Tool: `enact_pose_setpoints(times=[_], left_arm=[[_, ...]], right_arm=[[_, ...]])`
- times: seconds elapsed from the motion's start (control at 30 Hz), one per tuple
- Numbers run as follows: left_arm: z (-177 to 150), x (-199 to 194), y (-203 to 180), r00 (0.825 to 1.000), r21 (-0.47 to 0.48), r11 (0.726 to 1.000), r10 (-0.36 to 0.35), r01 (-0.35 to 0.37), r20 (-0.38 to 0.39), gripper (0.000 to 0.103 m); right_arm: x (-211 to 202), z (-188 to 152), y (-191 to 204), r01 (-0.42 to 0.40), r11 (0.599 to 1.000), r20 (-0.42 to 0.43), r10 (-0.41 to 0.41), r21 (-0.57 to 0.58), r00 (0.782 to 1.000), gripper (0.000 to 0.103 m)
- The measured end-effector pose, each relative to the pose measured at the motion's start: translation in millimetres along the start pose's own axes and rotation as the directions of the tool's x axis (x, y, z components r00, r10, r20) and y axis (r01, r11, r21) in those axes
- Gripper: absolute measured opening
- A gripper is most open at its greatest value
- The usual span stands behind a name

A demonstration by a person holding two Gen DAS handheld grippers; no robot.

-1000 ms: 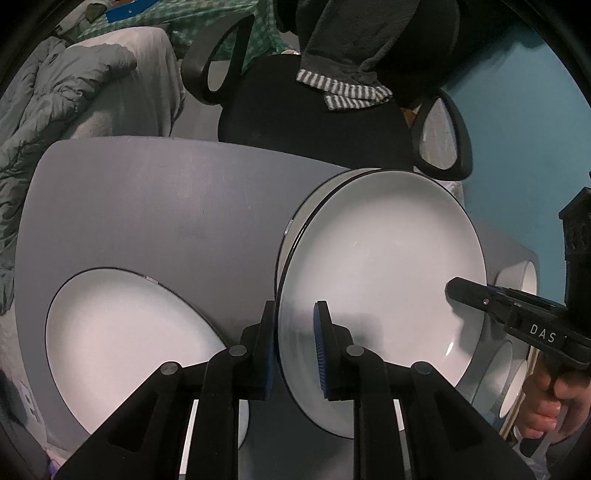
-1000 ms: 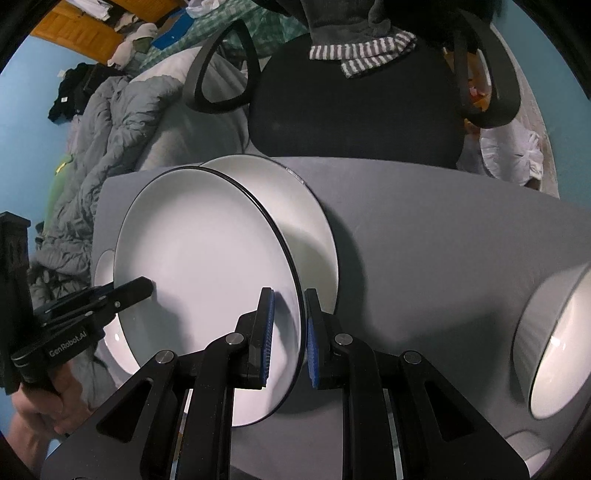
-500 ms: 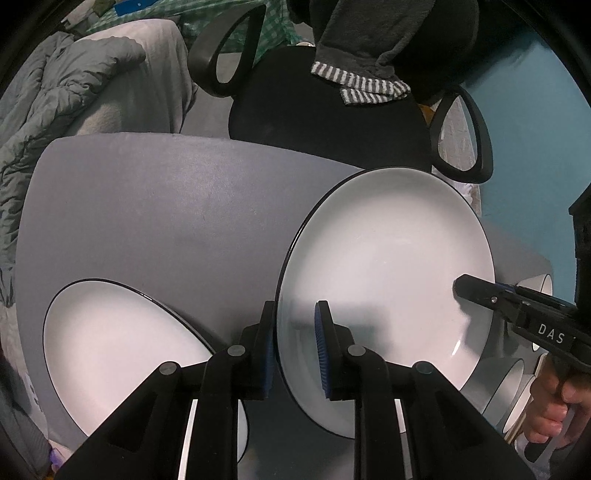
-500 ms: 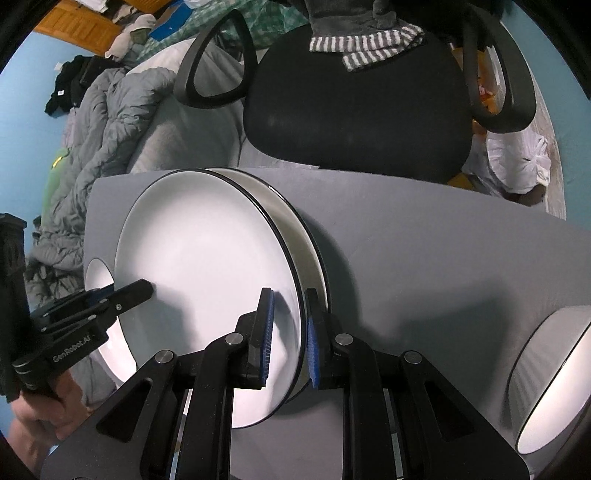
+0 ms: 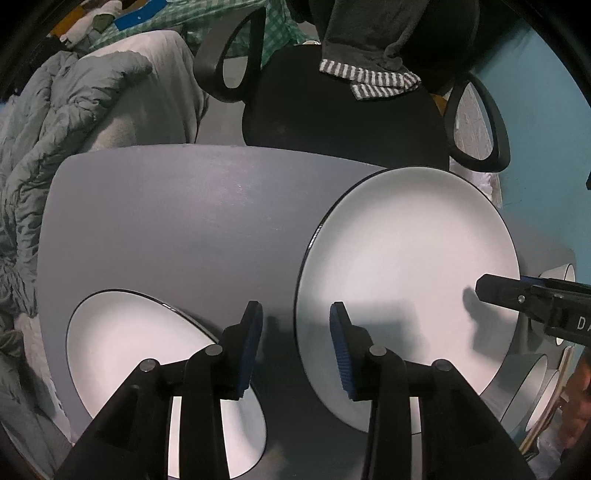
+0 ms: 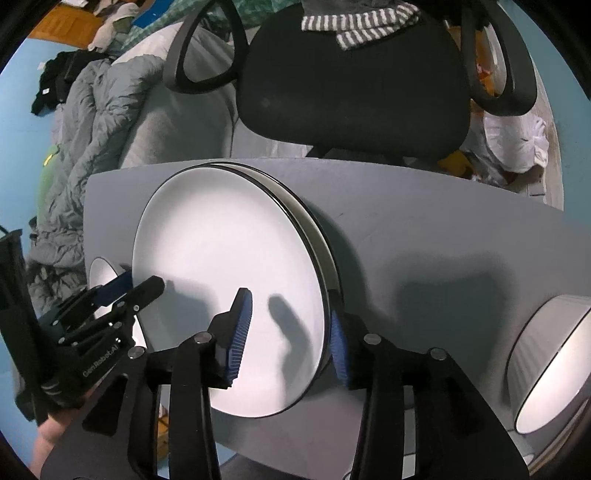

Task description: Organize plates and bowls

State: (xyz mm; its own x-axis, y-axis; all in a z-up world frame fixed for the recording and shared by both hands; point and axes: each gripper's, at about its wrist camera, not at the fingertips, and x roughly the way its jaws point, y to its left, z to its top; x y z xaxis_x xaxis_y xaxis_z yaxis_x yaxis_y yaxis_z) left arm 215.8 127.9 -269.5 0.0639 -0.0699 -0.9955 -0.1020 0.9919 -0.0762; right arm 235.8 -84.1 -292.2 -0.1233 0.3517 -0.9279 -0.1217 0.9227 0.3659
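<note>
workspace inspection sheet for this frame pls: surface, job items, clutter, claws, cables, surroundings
Surface: grey table, matte.
Job's things: top plate stacked on another plate; separate plate left; bowl right.
Clutter: nothing seen on table.
Claws: left claw and right claw have just opened, each straddling the top plate's rim, pads clear.
Cables: nothing seen.
Surroundings: black office chair, striped cloth, grey duvet.

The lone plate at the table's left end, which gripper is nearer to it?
Left. The left gripper hangs just right of the lone plate, one finger above its rim. The right gripper straddles the stacked plates' far rim.
</note>
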Motion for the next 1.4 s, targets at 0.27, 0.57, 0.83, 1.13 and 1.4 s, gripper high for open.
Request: enact_pose_setpoints(times=[0.27, 0.57, 0.83, 1.13, 1.4], left_arm=[[-3.3, -6.4, 9.0, 1.000, -0.043, 0.999, -0.003, 0.003, 0.004, 0.045], [-10.9, -16.1, 13.3, 0.999, -0.068, 0.997, -0.035, 0.036, 0.018, 0.046], [-18.7, -26.7, 20.7, 0.997, -0.087, 0.994, -0.064, 0.067, 0.035, 0.050], [-31.0, -52.7, 36.0, 0.995, -0.112, 0.992, -0.039, 0.050, 0.092, 0.059], [-53.6, -82.6, 53.4, 0.987, -0.112, 0.994, 0.011, 0.007, 0.158, 0.070]], right_arm=[[0.1, 1.4, 9.4, 0.045, 0.999, -0.033, -0.045, -0.014, 0.998, 0.050], [-2.0, -2.6, 13.3, 0.068, 0.998, -0.028, -0.068, -0.010, 0.997, 0.050], [-10.0, -6.0, 20.4, 0.119, 0.993, -0.003, -0.119, -0.009, 0.993, 0.061], [-22.5, -19.1, 43.8, 0.252, 0.962, 0.074, -0.245, -0.103, 0.967, 0.069], [-33.1, -35.5, 68.2, 0.321, 0.929, 0.141, -0.298, -0.184, 0.944, 0.069]])
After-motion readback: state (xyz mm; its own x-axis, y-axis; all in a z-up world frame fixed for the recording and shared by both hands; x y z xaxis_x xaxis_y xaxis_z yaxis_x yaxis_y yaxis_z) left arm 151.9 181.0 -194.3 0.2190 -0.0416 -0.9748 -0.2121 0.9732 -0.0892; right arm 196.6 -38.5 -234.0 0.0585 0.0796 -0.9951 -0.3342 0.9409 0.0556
